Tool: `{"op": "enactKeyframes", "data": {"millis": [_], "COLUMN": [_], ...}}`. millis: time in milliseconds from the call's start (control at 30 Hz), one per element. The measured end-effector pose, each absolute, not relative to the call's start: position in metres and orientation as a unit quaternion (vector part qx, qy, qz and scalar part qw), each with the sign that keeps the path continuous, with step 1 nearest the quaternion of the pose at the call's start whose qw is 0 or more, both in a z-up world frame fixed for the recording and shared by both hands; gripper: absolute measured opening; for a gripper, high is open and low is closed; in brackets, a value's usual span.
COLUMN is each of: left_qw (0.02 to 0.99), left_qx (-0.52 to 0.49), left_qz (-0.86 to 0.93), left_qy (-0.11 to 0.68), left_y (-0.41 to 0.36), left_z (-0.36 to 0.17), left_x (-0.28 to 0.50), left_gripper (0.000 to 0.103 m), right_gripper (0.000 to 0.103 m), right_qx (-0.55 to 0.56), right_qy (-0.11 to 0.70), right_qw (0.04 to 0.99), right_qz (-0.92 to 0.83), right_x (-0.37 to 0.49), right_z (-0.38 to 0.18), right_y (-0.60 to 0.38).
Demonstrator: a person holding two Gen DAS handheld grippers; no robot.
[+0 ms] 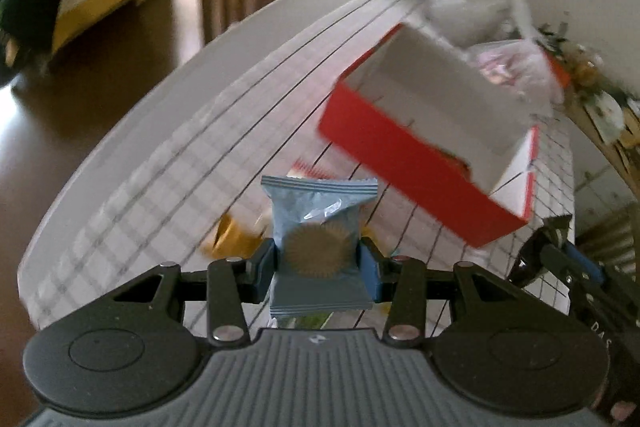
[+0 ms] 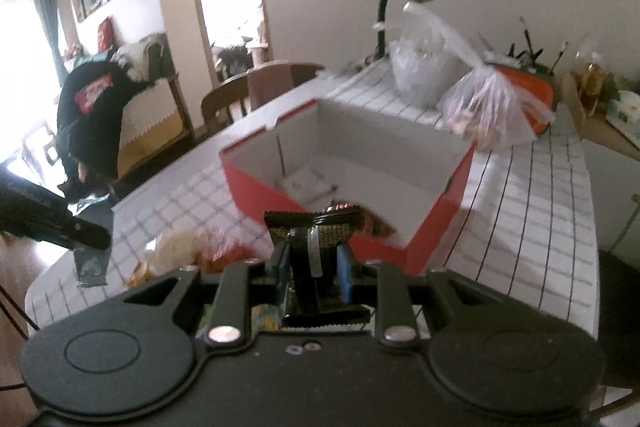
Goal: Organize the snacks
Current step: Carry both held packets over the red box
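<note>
Red box (image 2: 348,183), open-topped, is lying at 12 o'clock just beyond the right gripper (image 2: 312,259), which is clamped on a dark packet (image 2: 314,231) held upright. A blue packet (image 1: 320,239) is being gripped upright by the left gripper (image 1: 318,259); from there the box is lying at 1 o'clock, farther off. The right side is judged nearer.
</note>
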State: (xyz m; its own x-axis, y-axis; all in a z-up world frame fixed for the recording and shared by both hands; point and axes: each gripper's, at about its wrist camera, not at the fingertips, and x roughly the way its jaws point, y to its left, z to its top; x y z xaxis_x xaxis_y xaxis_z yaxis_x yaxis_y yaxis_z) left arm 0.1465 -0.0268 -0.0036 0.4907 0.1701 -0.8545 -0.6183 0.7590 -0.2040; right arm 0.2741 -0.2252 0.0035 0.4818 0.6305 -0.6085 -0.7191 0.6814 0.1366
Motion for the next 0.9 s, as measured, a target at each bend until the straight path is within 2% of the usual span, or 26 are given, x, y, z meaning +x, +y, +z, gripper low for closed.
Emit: {"op": "enactKeyframes", "data": {"millis": [367, 900], "left_qw": [0.870, 0.865], "left_qx": [-0.131, -0.034], "left_qz": [0.139, 0.040], "left_qy": [0.455, 0.499], "left_y": [-0.012, 0.025], "left_z": [0.026, -0.008], "left_x": [0.239, 0.362], "left_gripper": [0.044, 0.044], "right_gripper": [0.023, 0.023], "right_qx": [-0.052, -0.095], "right_qy": [0.314, 0.373], "right_qw": [0.887, 0.895], "right_qz": [0.334, 0.225], "right_x": [0.315, 0.374], "right_z": [0.023, -0.018], "right_y": [-0.207, -0.146]}}
